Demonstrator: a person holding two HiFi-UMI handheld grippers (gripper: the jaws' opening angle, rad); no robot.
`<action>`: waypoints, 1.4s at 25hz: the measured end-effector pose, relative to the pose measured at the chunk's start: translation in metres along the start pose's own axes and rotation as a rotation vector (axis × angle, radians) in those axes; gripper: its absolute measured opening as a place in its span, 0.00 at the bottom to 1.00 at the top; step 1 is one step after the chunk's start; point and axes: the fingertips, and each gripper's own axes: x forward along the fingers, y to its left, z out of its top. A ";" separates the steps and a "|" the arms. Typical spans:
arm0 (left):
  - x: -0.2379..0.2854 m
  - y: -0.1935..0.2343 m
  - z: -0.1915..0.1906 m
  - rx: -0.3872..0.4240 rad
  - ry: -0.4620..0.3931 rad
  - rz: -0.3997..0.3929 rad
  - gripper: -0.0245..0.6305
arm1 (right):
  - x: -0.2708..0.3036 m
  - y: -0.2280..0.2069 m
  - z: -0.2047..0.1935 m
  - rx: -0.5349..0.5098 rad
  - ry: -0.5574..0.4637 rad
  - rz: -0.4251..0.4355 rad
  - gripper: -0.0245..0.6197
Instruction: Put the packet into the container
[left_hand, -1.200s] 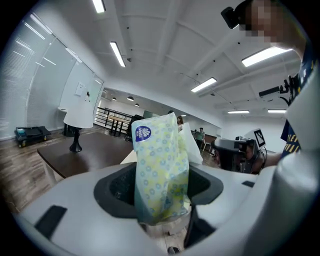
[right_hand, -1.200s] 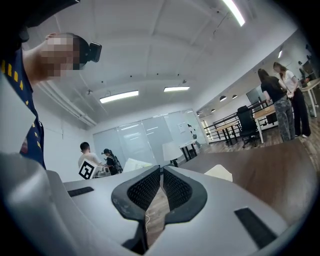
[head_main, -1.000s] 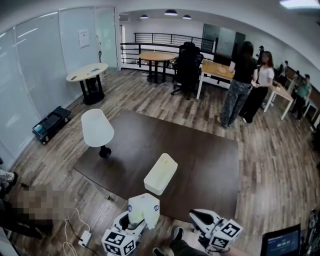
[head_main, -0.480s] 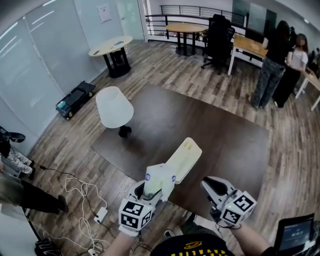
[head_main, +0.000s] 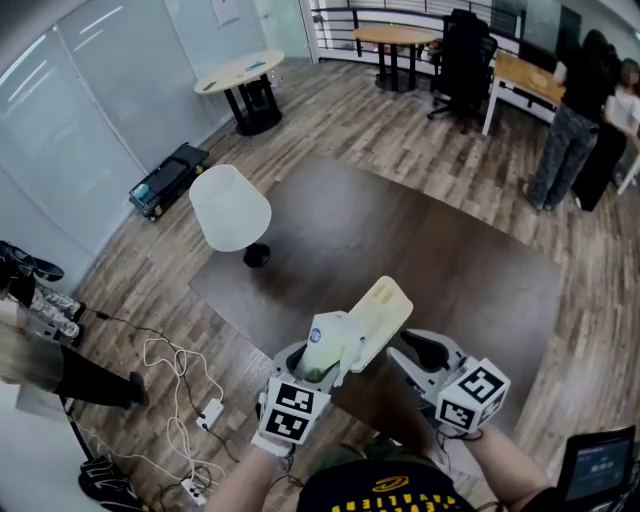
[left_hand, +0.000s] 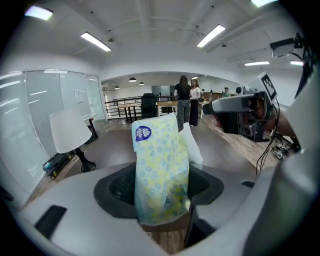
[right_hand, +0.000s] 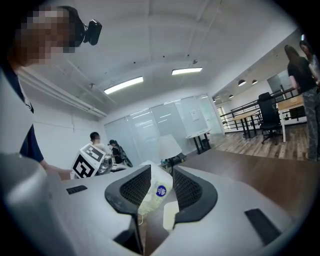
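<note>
Our left hand-held gripper (head_main: 318, 372) holds the packet (head_main: 330, 345) by its lower end, jaws set fairly wide and pressed on its sides, so the patterned packet stands up out of the grip. The container (head_main: 385, 305), a pale oblong box, lies on the dark bench (head_main: 450, 270) just ahead of that hand-held gripper and a little to its right, immediately beyond the packet's top. From the head view we cannot tell whether the two touch. The box's long axis runs away from us, roughly in line with the way the left hand-held gripper points, with its near end towards us. Our right hand-held gripper (head_main: 412, 352) sits just right of that near end. Its jaws are opening with nothing gripped; the packet only shows beyond their gap. We judge the left one better placed: a short push forward and up over the rim. Whether the top is open, we cannot tell
</note>
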 end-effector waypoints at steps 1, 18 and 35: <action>0.007 -0.002 -0.001 0.026 0.019 0.007 0.43 | 0.006 0.001 -0.001 -0.011 0.021 0.014 0.23; 0.091 -0.023 -0.006 0.376 0.216 -0.050 0.43 | 0.083 -0.064 -0.021 0.122 0.289 -0.052 0.24; 0.118 -0.020 -0.032 0.398 0.223 -0.122 0.43 | 0.108 -0.083 -0.081 0.200 0.463 -0.040 0.05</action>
